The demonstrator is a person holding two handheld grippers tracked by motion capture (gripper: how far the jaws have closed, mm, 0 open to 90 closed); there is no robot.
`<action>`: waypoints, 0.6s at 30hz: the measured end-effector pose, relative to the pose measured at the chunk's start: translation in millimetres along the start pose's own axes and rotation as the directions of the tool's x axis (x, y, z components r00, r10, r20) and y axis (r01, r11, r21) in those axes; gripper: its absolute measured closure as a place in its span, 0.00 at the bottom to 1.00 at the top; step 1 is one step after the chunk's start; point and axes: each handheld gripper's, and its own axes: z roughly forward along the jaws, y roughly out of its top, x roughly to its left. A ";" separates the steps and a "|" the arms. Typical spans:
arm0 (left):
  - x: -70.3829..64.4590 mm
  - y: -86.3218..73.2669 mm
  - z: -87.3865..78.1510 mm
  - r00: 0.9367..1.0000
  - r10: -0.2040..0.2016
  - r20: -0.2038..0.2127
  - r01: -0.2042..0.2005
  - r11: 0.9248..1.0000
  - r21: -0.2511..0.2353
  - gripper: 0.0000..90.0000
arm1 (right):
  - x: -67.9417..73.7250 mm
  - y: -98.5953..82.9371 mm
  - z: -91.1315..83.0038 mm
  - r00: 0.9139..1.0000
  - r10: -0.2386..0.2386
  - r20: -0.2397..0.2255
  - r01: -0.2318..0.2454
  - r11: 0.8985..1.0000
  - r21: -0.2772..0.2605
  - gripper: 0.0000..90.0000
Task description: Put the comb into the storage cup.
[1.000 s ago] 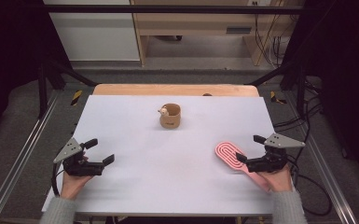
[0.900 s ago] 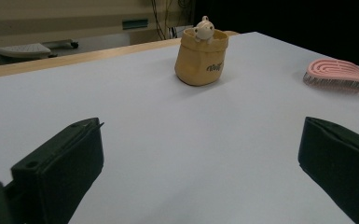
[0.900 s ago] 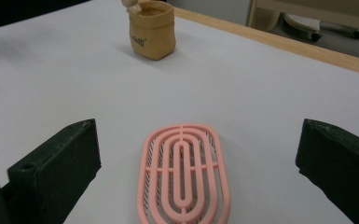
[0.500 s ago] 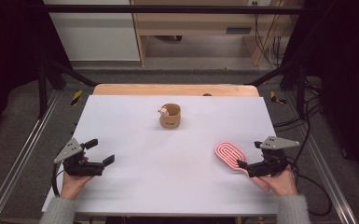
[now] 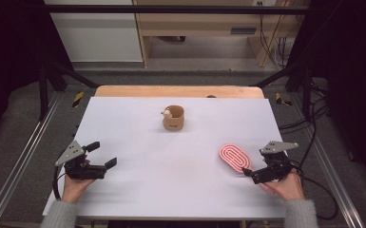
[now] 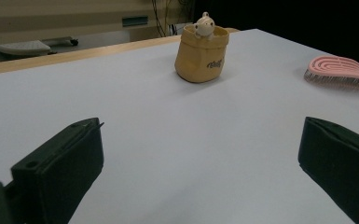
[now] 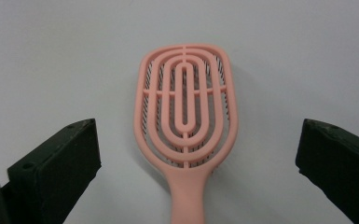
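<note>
High view: the white surface [image 5: 138,142] is seen carrying a tan pouch [image 5: 173,118] mid-back, well apart from the pink brush [image 5: 235,157] lying flat near the right gripper [image 5: 248,174]. Both grippers' fingers are spread wide, the left gripper [image 5: 102,155] holding nothing, nothing lying between brush and fingers.

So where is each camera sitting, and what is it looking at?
High view: above the person's side, looking forward and down at the white table; both hands show, with the left tool and right tool.
Left gripper view: rides the left tool, low over the table, facing the tan bag; its two black jaws stand wide apart.
Right gripper view: rides the right tool, looking down on the pink hairbrush between its wide-apart jaws.
All three views share the brush.
</note>
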 end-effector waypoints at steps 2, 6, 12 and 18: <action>0.0 0.2 -0.1 1.000 0.000 0.000 0.000 1.000 -0.002 0.00 | 0.2 -0.8 1.2 1.000 -0.001 -0.003 0.001 1.000 0.011 0.00; 0.1 0.1 0.1 1.000 0.000 -0.001 0.000 1.000 0.000 0.00 | -1.2 -4.5 3.3 1.000 0.006 -0.013 -0.006 0.999 0.036 0.00; -0.2 0.0 0.7 1.000 0.001 -0.001 -0.001 1.000 0.003 0.00 | -2.4 -8.5 5.7 1.000 0.003 -0.018 -0.002 0.997 0.076 0.00; -0.4 -0.2 1.1 1.000 0.003 -0.001 -0.003 1.000 0.007 0.00 | -1.6 -10.8 9.8 1.000 -0.011 -0.019 0.013 0.993 0.118 0.01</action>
